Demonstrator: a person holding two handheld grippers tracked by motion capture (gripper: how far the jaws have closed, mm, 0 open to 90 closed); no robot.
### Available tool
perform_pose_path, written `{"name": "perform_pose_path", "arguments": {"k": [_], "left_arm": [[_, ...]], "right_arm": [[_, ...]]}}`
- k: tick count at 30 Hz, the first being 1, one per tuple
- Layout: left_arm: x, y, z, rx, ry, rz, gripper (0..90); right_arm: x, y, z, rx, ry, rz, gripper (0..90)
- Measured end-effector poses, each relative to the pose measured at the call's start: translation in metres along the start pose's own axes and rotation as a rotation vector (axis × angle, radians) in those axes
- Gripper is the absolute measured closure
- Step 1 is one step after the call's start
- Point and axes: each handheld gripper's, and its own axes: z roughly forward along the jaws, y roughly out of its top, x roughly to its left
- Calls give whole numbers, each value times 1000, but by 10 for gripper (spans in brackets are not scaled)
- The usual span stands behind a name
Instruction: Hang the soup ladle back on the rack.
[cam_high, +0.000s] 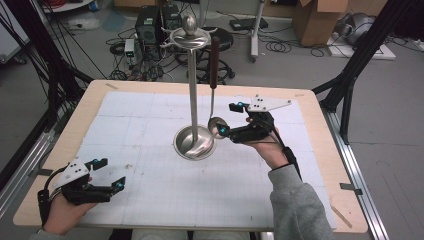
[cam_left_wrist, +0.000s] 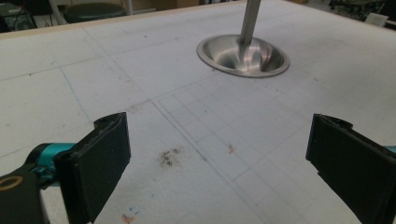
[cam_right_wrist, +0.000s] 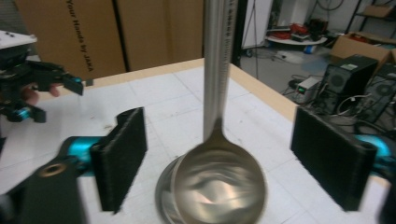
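A steel stand (cam_high: 193, 85) rises from a round dish base (cam_high: 181, 145) at the middle of the white mat. A ladle with a dark brown handle (cam_high: 214, 60) hangs from a hook at the stand's top, its bowl (cam_high: 215, 123) low beside the pole. My right gripper (cam_high: 227, 119) is level with that bowl and open. In the right gripper view the ladle bowl (cam_right_wrist: 219, 186) sits between the two pads (cam_right_wrist: 123, 154) without touching either. My left gripper (cam_high: 111, 173) rests open near the front left corner, nothing between its pads (cam_left_wrist: 100, 158). The stand's base (cam_left_wrist: 219, 63) lies ahead of it.
The white gridded mat (cam_high: 150, 195) covers a wooden table (cam_high: 75, 120). Beyond the far edge are computer towers (cam_high: 150, 25), cables and cardboard boxes (cam_high: 320, 20) on the floor. Black frame legs (cam_high: 360, 60) stand at the right and left of the table.
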Motion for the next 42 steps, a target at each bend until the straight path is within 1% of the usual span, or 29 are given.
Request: {"name": "perform_pose_path", "arguments": {"k": [2,3,4,5,7,8,14,16,18,23,26,29,30,31,33,34,36,38,40,42], "left_arm": [[1,1,0,-14,-10,-14,67],[1,1,0,-21,-12,-17,67],[1,1,0,-21,-16,-19,67],[2,1,0,-23,-19,-24,67],[2,1,0,-29,-23,-31,67],[3,1,0,-29,-23,-30,66],[4,2,1,-38,-27,-37,66],[4,3,1,-45,-32,-41,64],[4,4,1,-56,-36,-40,63],[4,5,1,-70,-41,-40,63],[4,6,3,-72,-42,-37,63],[4,7,4,-72,-45,-35,63],[4,7,5,-72,-47,-30,63],[4,7,5,-70,-49,-29,63],[4,8,6,-71,-49,-25,63],[4,8,6,-71,-49,-24,63],[4,8,7,-71,-48,-25,63],[5,8,7,-73,-47,-25,63],[5,8,8,-73,-48,-28,63],[5,9,10,-69,-52,-25,63]], "right_arm": [[1,-3,-2,2,-5,4,88],[1,-6,-4,5,-3,14,86],[2,-8,-6,10,2,16,46],[2,-12,-7,25,-3,17,0],[2,-20,-13,52,-6,11,0],[1,-24,-15,57,-12,12,0],[-8,-41,-27,44,-47,66,0],[-7,-47,-32,6,-71,48,0],[-6,-51,-38,-37,-84,36,0],[-5,-59,-50,-63,-109,49,0],[-6,-65,-57,-73,-118,75,0],[-8,-74,-66,-85,-142,84,0],[-8,-77,-69,-96,-160,77,0],[-7,-81,-72,-116,-168,76,0],[-7,-88,-78,-139,-163,100,0],[-6,-90,-81,-141,-161,105,0],[-6,-94,-86,-142,-175,109,0],[-6,-97,-90,-145,-183,125,0],[-7,-99,-94,-152,-193,122,1],[-7,-102,-97,-143,-199,125,1]]}}
